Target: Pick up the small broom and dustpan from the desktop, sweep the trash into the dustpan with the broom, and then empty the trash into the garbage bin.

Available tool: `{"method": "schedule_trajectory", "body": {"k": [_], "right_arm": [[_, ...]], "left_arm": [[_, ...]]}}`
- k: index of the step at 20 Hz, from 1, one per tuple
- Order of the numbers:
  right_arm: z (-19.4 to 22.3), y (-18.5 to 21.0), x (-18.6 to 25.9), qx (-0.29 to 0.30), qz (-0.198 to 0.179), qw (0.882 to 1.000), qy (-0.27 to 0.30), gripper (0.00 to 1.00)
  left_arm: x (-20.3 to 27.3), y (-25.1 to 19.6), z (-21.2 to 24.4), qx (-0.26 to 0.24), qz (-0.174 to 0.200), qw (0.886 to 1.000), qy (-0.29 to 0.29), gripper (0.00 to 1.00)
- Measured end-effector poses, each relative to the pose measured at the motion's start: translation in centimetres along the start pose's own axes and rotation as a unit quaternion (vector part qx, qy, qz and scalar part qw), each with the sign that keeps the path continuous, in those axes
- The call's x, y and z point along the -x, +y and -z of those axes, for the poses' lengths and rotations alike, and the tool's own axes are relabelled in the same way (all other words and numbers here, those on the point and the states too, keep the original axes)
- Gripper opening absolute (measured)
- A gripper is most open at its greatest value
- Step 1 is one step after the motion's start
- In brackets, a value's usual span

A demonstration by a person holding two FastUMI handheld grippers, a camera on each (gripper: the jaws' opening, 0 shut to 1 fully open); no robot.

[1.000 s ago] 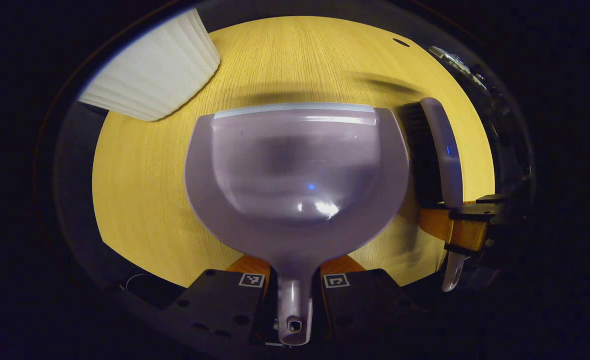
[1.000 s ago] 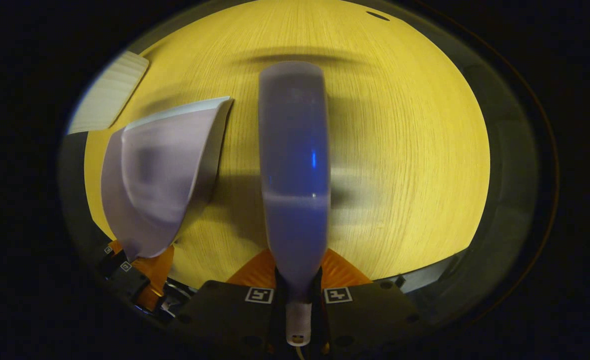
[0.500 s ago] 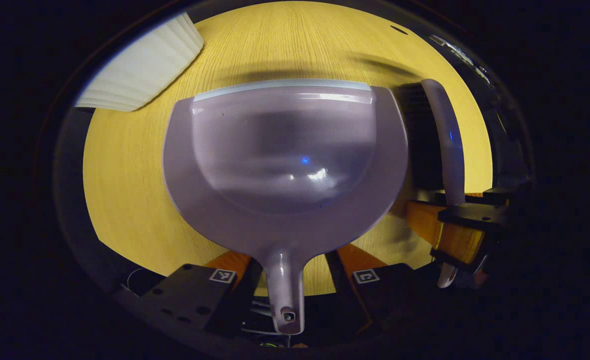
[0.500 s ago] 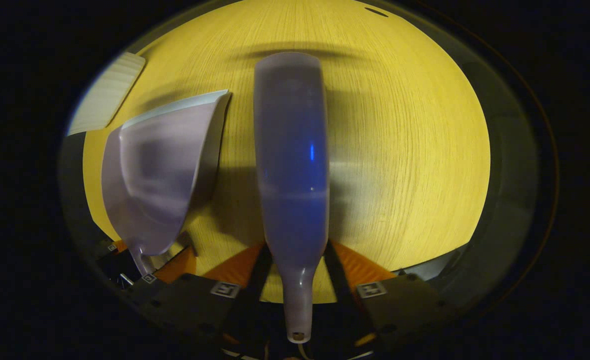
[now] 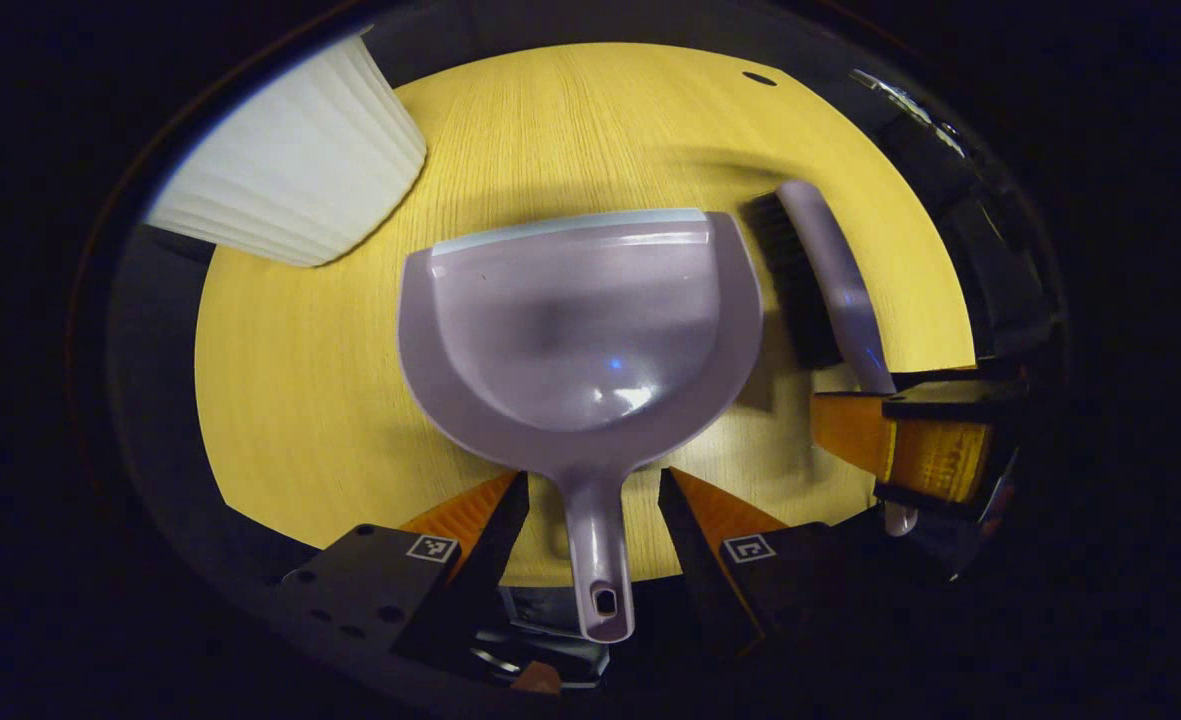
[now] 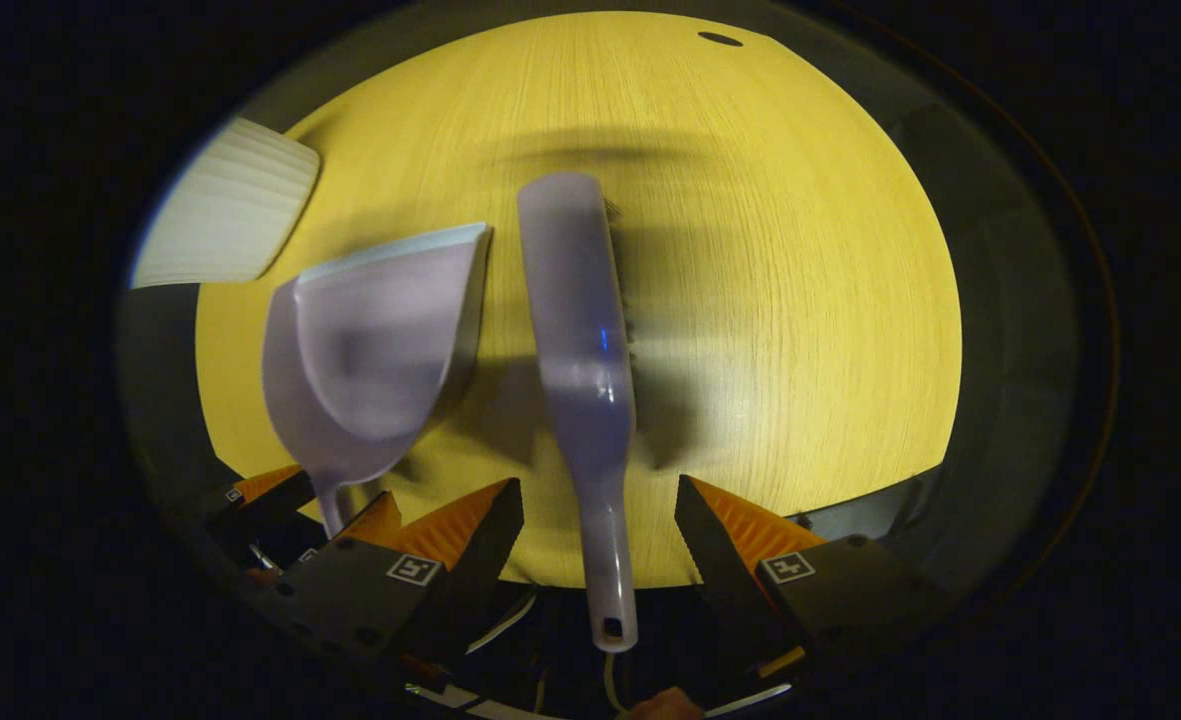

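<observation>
The dustpan (image 5: 580, 340) and broom (image 6: 580, 340) look like glossy, smooth plastic. The desktop (image 6: 800, 300) shows matt wood grain. The bin (image 5: 290, 170) is ribbed

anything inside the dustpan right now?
The dustpan looks empty: its scoop shows bare plastic with light glints, no trash. It lies on the yellow table, the broom beside it. What is under the pan is covered.

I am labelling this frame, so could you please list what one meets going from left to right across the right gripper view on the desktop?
White ribbed garbage bin → dustpan → small broom → bare stretch of yellow desktop.
</observation>
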State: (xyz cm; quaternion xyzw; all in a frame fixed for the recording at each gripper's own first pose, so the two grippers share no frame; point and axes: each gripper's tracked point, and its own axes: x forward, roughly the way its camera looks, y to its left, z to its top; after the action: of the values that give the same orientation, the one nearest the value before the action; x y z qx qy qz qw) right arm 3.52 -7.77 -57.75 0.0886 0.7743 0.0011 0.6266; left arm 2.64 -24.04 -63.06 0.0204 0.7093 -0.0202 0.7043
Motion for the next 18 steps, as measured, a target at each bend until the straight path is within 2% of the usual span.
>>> {"method": "schedule_trajectory", "body": {"k": [3, 5, 7, 9, 11, 13, 15, 18], "right_arm": [[-0.3, 0.3, 4.3, 0.005, -0.027, 0.997, -0.07, 0.99], [0.0, -0.1, 7.6, 0.012, -0.034, 0.991, -0.126, 0.99], [0.2, -0.6, 11.4, 0.021, -0.035, 0.979, -0.198, 0.99], [0.1, -1.3, 15.7, 0.03, -0.023, 0.96, -0.279, 0.99], [-0.2, -2.2, 20.7, 0.031, -0.003, 0.929, -0.369, 0.99], [-0.1, -2.7, 25.6, 0.031, 0.009, 0.893, -0.449, 0.99], [-0.4, -2.5, 30.9, 0.035, 0.015, 0.844, -0.535, 0.99], [-0.4, -2.1, 37.0, 0.054, 0.02, 0.774, -0.63, 0.98]], "left_arm": [[3.5, -0.3, 0.0, -0.014, -0.003, 0.996, -0.083, 0.79], [6.6, -0.9, -0.3, -0.022, 0.001, 0.988, -0.151, 0.79], [10.0, -1.4, -0.7, -0.023, 0.016, 0.973, -0.229, 0.79], [12.6, -1.7, -0.3, -0.018, 0.026, 0.952, -0.305, 0.78], [13.0, -0.9, -0.2, -0.003, 0.028, 0.927, -0.375, 0.78], [13.4, -0.5, 0.3, 0.018, 0.046, 0.903, -0.427, 0.78], [13.1, 0.3, 0.9, 0.035, 0.067, 0.878, -0.473, 0.78], [13.2, 0.9, 1.7, 0.067, 0.054, 0.834, -0.545, 0.78]]}}
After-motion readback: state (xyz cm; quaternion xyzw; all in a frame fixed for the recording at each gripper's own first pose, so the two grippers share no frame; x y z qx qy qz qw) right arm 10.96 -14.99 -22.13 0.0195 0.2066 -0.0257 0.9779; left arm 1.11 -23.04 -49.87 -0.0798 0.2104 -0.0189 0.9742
